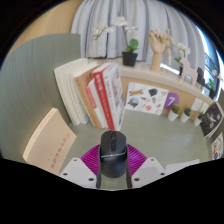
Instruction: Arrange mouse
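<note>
A black computer mouse (112, 154) sits between my gripper's (112, 166) two fingers, its nose pointing away from me. The magenta pads (91, 158) press against both of its sides, so the fingers are shut on it. It appears held above the grey-green table (160, 130). The back end of the mouse is hidden by the fingers.
A row of upright books (95, 92) stands just beyond the mouse. A tan book (47, 140) lies to the left. A potted orchid (130, 45) and a wooden hand model (158, 45) stand on a shelf behind. Picture cards (150, 100) lean at right.
</note>
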`<action>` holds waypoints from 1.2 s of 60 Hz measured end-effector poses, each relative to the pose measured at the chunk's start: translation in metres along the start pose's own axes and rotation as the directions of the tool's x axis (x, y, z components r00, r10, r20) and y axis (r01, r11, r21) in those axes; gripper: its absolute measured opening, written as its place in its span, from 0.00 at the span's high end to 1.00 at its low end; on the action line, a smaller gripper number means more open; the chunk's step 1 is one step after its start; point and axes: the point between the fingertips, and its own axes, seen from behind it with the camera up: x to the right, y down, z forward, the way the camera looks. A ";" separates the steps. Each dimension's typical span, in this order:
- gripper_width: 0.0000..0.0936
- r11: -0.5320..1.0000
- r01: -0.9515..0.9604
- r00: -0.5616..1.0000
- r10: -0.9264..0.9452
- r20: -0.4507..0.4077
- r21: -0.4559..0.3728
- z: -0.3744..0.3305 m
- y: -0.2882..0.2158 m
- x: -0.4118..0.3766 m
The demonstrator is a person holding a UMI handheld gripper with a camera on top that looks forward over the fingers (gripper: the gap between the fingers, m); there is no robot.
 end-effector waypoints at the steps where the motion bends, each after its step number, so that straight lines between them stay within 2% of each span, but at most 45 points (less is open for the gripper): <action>1: 0.63 1.000 0.002 1.000 -0.002 -0.008 0.019 -0.010 -0.008 0.010; 9: 0.63 0.986 0.013 0.995 0.004 -0.101 0.163 -0.085 -0.045 0.104; 14: 0.63 0.980 0.022 0.988 0.009 -0.154 0.200 -0.124 -0.046 0.168; 20: 0.63 0.975 0.003 0.980 0.041 -0.196 0.221 -0.146 -0.022 0.237; 24: 0.63 0.980 -0.053 0.977 0.090 -0.191 0.192 -0.140 0.005 0.276; 31: 0.63 0.993 -0.092 0.974 0.105 -0.201 0.073 -0.111 0.073 0.322; 40: 0.64 0.986 -0.157 0.977 0.147 -0.151 -0.057 -0.074 0.144 0.330; 45: 0.63 0.978 -0.180 0.977 0.166 -0.137 -0.102 -0.062 0.172 0.327; 55: 0.63 0.968 -0.193 0.979 0.179 -0.102 -0.163 -0.050 0.204 0.314; 57: 0.62 0.973 -0.180 0.980 0.165 -0.107 -0.143 -0.049 0.201 0.315; 70: 0.49 0.969 -0.190 0.978 0.172 -0.120 -0.159 -0.047 0.203 0.315; 72: 0.43 0.967 -0.198 0.976 0.179 -0.122 -0.163 -0.048 0.203 0.313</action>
